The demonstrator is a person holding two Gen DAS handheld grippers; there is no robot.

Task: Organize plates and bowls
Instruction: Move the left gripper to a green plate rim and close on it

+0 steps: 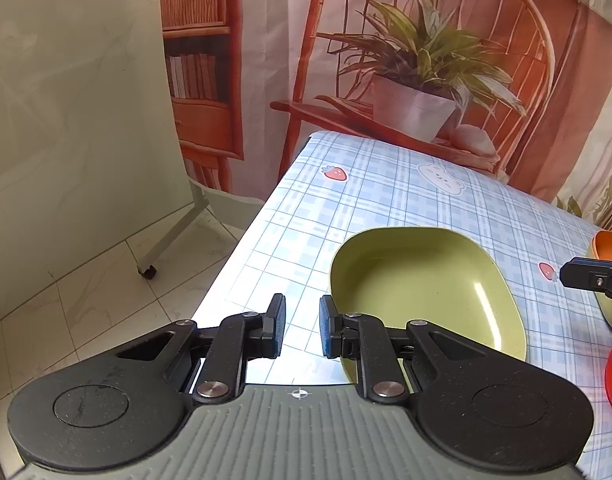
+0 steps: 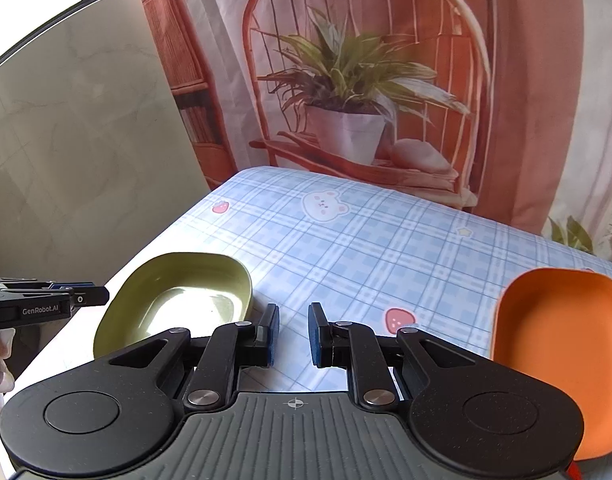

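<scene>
On the checked table (image 2: pixel 346 240), with both hand-held grippers, left (image 1: pixel 302 326) and right (image 2: pixel 293 334), partly open and empty, pinch the nearby green bowl (image 1: pixel 422 280) by its rim, then nest it with the orange bowl (image 2: pixel 558 344) at right.

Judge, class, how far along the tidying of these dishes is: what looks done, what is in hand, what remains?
Done: nothing visibly; the green dish and orange dish sit apart on the tablecloth, unstacked. In hand: nothing; the left gripper and right gripper are both open and empty, the left beside the green dish. Left: gripping and gathering both dishes.
</scene>
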